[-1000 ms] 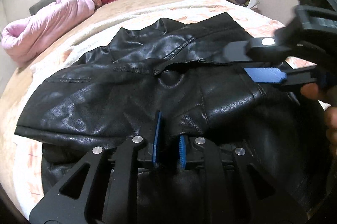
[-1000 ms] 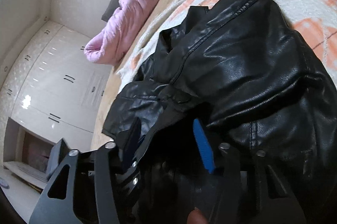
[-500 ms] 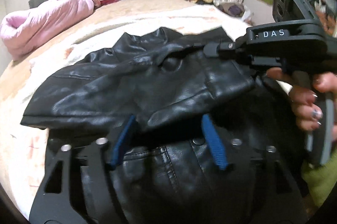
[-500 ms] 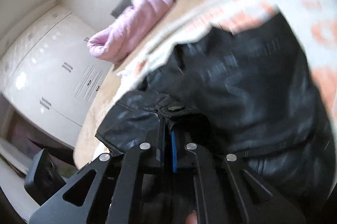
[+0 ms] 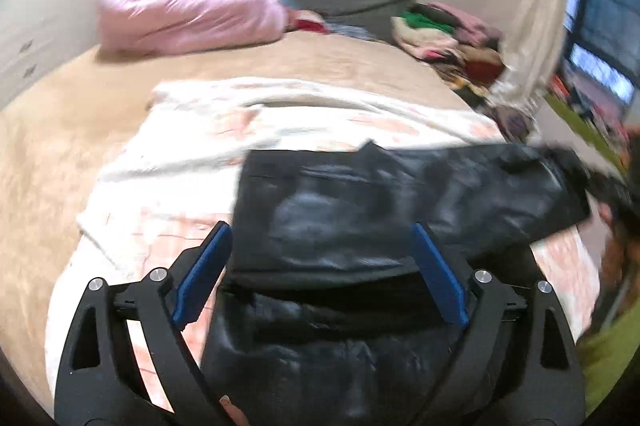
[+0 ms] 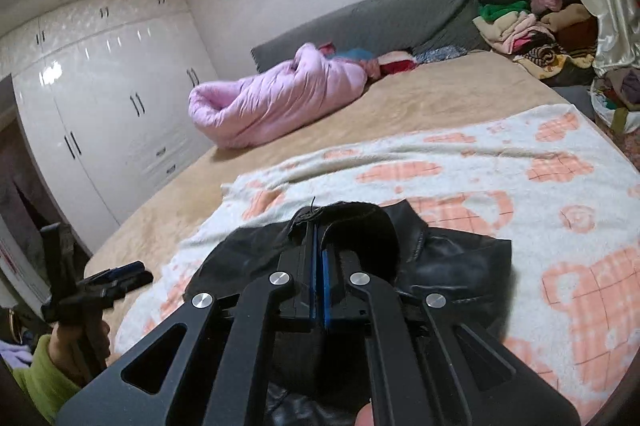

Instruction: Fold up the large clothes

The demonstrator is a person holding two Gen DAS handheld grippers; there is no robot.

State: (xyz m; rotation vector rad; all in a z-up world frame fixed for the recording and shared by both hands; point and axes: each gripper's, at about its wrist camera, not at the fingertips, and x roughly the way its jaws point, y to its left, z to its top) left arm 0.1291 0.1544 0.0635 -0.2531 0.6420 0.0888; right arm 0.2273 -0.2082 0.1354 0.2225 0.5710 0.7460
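A black leather jacket lies folded on a white and orange blanket on the bed. My left gripper is open, its blue pads wide apart over the jacket's near edge, holding nothing. The left wrist view is blurred. My right gripper is shut on a fold of the jacket, and the leather curls over its fingertips. The left gripper also shows at the far left of the right wrist view.
A pink puffy coat lies at the far side of the tan bed. A grey headboard cushion stands behind it. A pile of clothes sits at the back right. White wardrobes stand to the left.
My left gripper opened, let go of the jacket and drew back to the left. My right gripper closed on the jacket and pulled the fold across to the right.
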